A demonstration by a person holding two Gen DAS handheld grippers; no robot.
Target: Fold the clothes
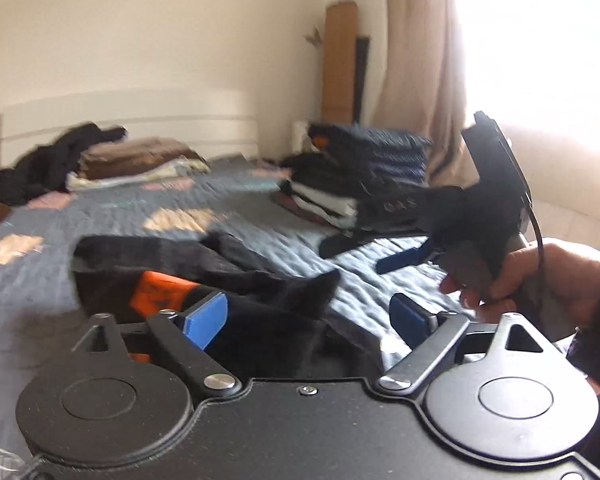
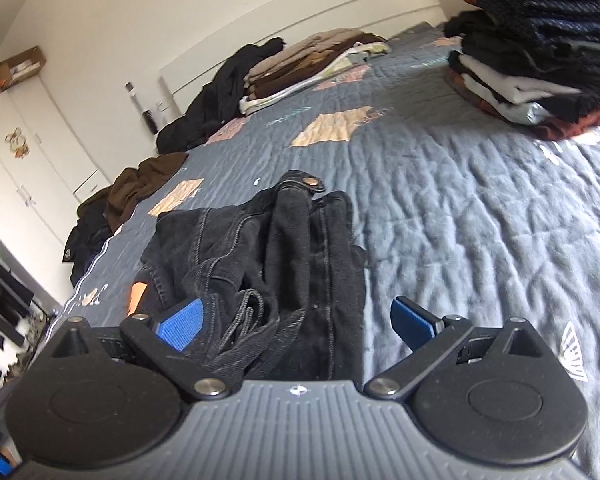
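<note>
Black jeans [image 2: 284, 240] lie folded lengthwise on the grey quilt [image 2: 460, 208], button end pointing away. An orange label [image 2: 138, 296] shows at their left edge. My right gripper [image 2: 296, 320] hovers open over the near end, blue pads wide apart on either side of the cloth. In the left wrist view the same jeans [image 1: 220, 264] and orange label [image 1: 160, 290] lie just ahead. My left gripper [image 1: 306, 318] is open above them, nothing pinched. To the right, a hand [image 1: 540, 280] holds the right gripper [image 1: 380, 254].
A tall stack of folded clothes [image 2: 540, 48] stands at the far right of the bed. A brown and beige folded pile [image 2: 320, 56], loose black garments [image 2: 220, 92] and a brown garment [image 2: 140, 184] lie along the far and left edges. White headboard [image 1: 140, 120] behind.
</note>
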